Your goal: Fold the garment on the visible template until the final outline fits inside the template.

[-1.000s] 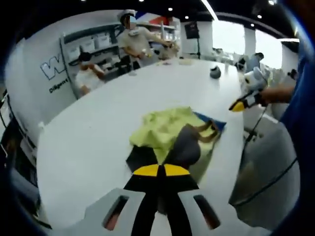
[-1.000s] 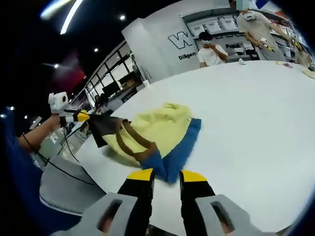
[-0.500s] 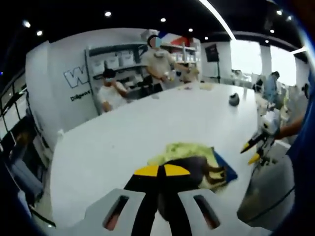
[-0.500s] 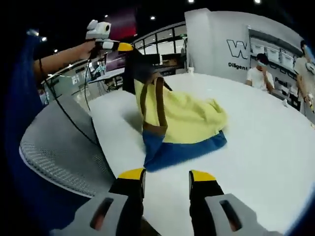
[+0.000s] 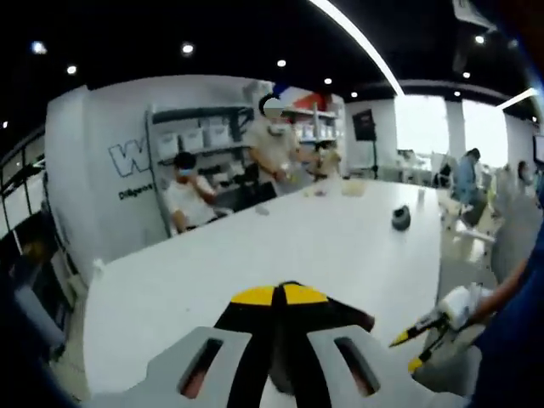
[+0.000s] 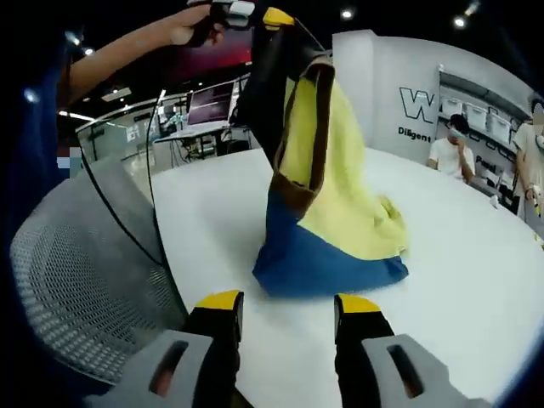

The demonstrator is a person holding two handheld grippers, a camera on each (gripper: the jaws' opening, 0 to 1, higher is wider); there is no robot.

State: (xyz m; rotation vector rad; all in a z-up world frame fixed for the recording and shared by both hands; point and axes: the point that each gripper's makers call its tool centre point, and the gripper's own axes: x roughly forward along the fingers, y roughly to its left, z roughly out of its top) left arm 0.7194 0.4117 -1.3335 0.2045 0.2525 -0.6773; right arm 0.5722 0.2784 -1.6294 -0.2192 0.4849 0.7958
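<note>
While the garment (image 6: 336, 204) hangs from the left gripper (image 6: 276, 17) in the right gripper view, with only its blue lower part resting bunched on the white table (image 6: 459, 280), the folding looks barely begun. No fold is laid flat, and no template outline can be made out on the table, so spreading, folding and fitting the outline all seem left to do.

Seen in its own view, the left gripper (image 5: 280, 293) has its yellow-tipped jaws pressed together on a dark piece of the cloth (image 5: 340, 319). The right gripper (image 6: 285, 302) stands with its jaws apart and nothing between them, just short of the blue hem.

Compared with a second ago, the cloth is no longer a low heap on the table: the left gripper has drawn its dark, brown-edged end upward, and the yellow panel now stands tall. The left gripper view has risen with it, looking across the table toward people (image 5: 191, 191) by a wall shelf (image 5: 191, 136). A grey mesh chair (image 6: 85, 289) sits beside the table.
</note>
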